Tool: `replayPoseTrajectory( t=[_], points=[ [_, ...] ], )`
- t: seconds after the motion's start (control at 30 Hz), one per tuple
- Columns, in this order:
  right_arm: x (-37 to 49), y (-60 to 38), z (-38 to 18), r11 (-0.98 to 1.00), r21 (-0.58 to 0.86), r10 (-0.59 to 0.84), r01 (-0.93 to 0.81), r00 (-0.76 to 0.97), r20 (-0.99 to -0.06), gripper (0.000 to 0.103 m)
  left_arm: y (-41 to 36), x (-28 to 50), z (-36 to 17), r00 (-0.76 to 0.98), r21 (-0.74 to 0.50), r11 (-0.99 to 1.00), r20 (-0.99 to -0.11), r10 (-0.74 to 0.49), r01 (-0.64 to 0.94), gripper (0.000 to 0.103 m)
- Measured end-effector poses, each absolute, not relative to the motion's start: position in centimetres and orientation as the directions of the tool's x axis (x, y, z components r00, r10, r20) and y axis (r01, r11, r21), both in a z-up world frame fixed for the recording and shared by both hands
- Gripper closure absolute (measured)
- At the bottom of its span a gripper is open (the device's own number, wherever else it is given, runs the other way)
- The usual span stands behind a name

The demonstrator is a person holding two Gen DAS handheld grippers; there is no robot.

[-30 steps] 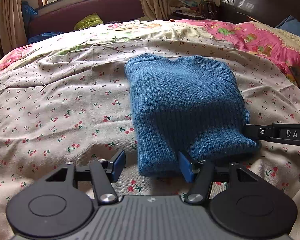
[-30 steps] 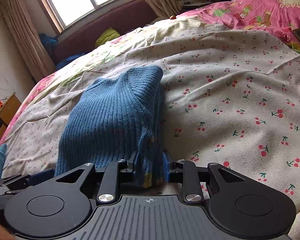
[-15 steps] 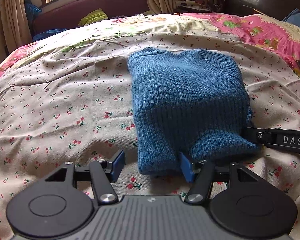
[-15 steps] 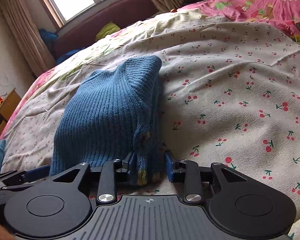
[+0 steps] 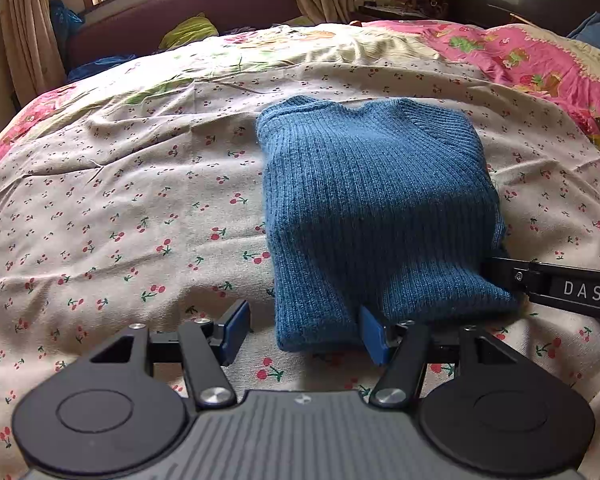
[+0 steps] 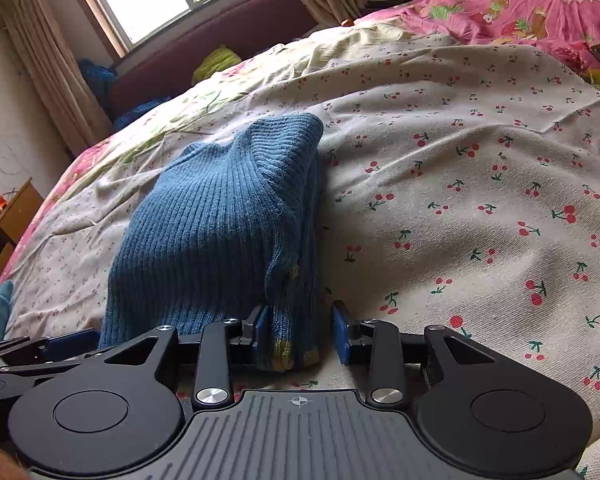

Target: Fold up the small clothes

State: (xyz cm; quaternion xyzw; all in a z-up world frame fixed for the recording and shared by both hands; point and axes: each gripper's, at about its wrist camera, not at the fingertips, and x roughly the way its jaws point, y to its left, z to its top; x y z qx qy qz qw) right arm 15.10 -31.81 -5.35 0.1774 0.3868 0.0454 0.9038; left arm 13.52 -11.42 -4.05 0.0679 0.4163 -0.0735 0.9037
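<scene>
So the blue sweater (image 5: 376, 216) is lying folded into a chunky rectangle on the bed (image 5: 120, 208), on the cherry-print sheet, collar end at the far side and the near edge right up by both grippers.

Left gripper (image 5: 300, 332): jaws spread wide, released. The near left corner of the sweater sits in the gap between the blue pads. The right pad (image 5: 370, 334) is tucked against the sweater's near edge, partly under the fabric; the left pad (image 5: 234, 330) is clear of it, over bare sheet. It isn't squeezing anything.

Right gripper (image 6: 300, 330): jaws partly parted around the near right corner of the sweater, where the layers stack up and you can see a yellowish trim at the hem. The left pad (image 6: 260, 326) is touching the knit, the right pad (image 6: 339, 334) stands just off it with a sliver of sheet showing between. So it's loose around the corner, not clamped.

In the left wrist view the right gripper's finger pokes in from the right edge against the sweater's near right side. A pink floral quilt (image 5: 540, 60) lies at the far right of the bed.
</scene>
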Motion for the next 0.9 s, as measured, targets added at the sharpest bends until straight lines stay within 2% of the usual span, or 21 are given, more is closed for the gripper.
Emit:
replayPoseTrajectory(
  t=[0.4, 0.9],
  points=[
    [14.9, -31.9, -5.1, 0.931, 0.362, 0.221, 0.054, 0.706, -0.673, 0.069, -11.3, 13.7, -3.8, 0.64, 0.046, 0.983, -0.765, -0.078, 0.175, 0.033],
    [14.7, -32.4, -4.4, 0.916, 0.393, 0.222, 0.076, 0.719, -0.658, 0.069, -9.8, 14.2, -1.8, 0.689, -0.012, 0.989, -0.716, -0.111, 0.147, 0.033]
  ],
)
